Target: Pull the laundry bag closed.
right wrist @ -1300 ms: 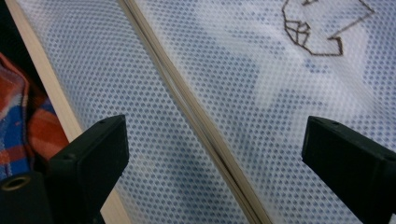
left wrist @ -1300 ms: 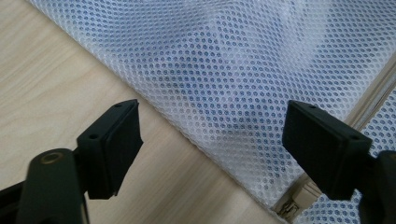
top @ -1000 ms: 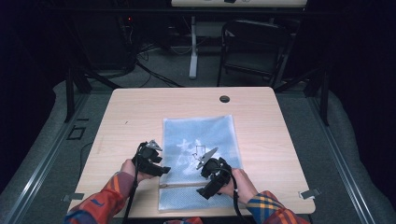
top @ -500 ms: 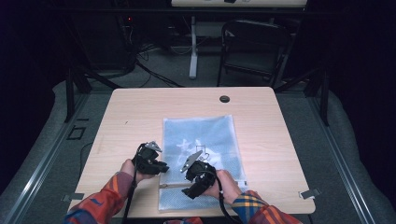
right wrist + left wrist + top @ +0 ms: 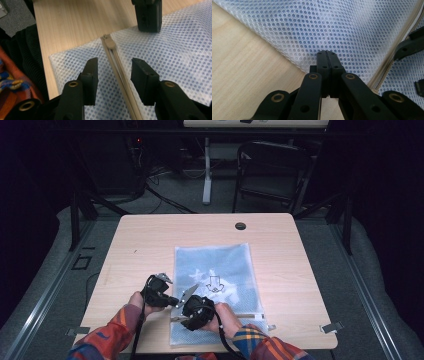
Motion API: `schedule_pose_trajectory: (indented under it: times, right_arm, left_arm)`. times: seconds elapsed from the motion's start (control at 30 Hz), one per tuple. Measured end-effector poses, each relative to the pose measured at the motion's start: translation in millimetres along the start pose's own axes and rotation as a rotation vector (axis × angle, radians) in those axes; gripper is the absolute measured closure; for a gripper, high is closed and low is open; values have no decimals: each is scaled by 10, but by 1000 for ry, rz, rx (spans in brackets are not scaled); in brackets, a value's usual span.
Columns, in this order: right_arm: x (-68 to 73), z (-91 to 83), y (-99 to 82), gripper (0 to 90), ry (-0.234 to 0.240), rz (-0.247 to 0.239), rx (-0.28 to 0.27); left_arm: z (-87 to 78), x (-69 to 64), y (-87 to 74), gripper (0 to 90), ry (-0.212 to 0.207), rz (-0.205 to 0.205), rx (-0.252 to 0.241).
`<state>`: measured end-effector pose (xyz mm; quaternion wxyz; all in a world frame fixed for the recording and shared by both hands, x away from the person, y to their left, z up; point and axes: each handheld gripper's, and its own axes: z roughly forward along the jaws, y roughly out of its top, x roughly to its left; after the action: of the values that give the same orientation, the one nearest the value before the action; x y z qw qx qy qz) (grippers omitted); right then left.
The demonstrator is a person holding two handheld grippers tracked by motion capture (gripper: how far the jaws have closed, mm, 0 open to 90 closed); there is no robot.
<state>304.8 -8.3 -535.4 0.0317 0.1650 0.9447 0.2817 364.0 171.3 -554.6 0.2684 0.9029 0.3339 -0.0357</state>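
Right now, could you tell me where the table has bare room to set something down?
The table is bare across its far strip around the cable hole, and on both sides of the mesh bag. The near edge is crowded: both grippers, left and right, work there.

- The left gripper point(image 5: 176, 301) was black, with brass-ringed pivot holes and small screws along its fingers point(image 5: 327, 65).
- The right gripper point(image 5: 184, 316) matched it, with blocky square-ended fingers point(image 5: 143, 80).
- Black cables trailed from both.
- The sleeves point(image 5: 107, 340) were plaid: orange, red, blue and yellow.
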Motion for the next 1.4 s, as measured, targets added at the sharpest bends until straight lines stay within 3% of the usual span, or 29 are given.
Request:
schedule_pose_trajectory:
  times: [0.17,0.57,0.83,1.1,1.4]
  right_arm:
    - [-2,94,64,616,1,-9,-6]
    - [44,321,150,650,5,-32,2]
    - [43,353,162,675,2,-37,5]
    - [56,381,165,799,-7,-45,-1]
    - [56,379,150,815,12,-32,-6]
  left_arm:
    - [32,0,-5,900,-7,0,20]
    - [57,36,-24,900,-31,-20,8]
    - [52,35,-20,900,-30,-17,19]
    - [53,37,-22,900,-32,-14,20]
    - [52,37,-21,900,-29,-6,21]
